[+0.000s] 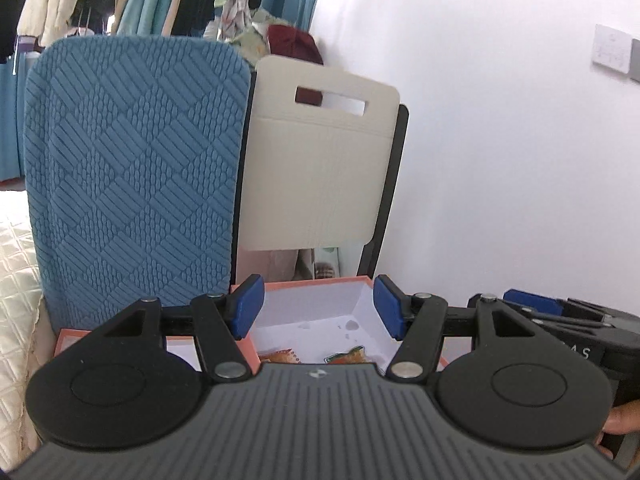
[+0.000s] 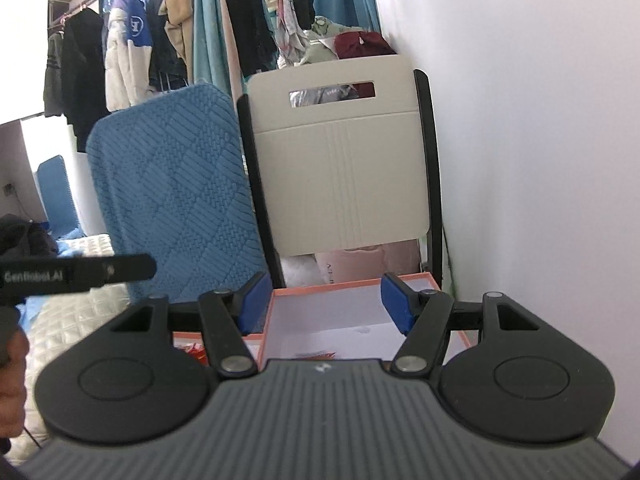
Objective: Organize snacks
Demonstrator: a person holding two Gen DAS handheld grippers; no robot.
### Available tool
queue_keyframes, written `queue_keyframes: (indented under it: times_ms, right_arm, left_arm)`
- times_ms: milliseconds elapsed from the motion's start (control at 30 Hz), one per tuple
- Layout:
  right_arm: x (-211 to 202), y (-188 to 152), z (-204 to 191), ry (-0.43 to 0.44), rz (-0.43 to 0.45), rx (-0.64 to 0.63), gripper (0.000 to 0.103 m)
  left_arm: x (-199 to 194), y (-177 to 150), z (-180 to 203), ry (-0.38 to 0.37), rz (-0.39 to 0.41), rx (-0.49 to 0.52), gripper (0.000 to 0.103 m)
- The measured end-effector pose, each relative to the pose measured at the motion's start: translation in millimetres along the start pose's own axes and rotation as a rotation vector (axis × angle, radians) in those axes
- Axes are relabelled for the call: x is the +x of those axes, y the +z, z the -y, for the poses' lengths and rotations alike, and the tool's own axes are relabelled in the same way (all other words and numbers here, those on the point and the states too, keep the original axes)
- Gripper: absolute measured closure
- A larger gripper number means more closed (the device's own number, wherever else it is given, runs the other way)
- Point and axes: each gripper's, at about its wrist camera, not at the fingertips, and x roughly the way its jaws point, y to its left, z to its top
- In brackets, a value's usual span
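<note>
Snack sorting, approach step: left gripper (image 1: 318, 306) and right gripper (image 2: 326, 302) both spread and empty, orange-rimmed box (image 1: 320, 283) directly ahead between the jaws, snack packets (image 1: 346, 354) on its floor; next move likely a descent onto one packet
</note>
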Motion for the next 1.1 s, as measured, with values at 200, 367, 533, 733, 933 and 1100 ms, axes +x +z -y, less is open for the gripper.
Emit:
queue_keyframes:
  times_ms: [200, 367, 533, 733, 933, 1100]
  right_arm:
    - [-20, -10, -4, -0.017, 0.018, -0.003, 0.039]
    - [-28, -28, -8, -0.028, -0.014, -0.008, 0.039]
    - [-39, -37, -11, -0.033, -0.019, -0.015, 0.039]
    - [-46, -52, -13, -0.041, -0.045, 0.014, 0.039]
    - [-48, -71, -9, -0.084, -0.087, 0.029, 0.039]
    - [-46, -81, -8, -0.089, -0.123, 0.031, 0.039]
  left_arm:
    - [-16, -13, 5, 0.005, 0.02, 0.001, 0.037]
    - [-30, -27, 14, 0.036, 0.026, 0.018, 0.037]
    - [-40, -40, 18, 0.033, 0.016, 0.012, 0.037]
    - [-43, -54, 22, 0.037, 0.0, 0.012, 0.037]
    - [-43, -64, 20, 0.042, -0.02, 0.011, 0.037]
    - [-39, -78, 16, 0.05, -0.064, 0.005, 0.037]
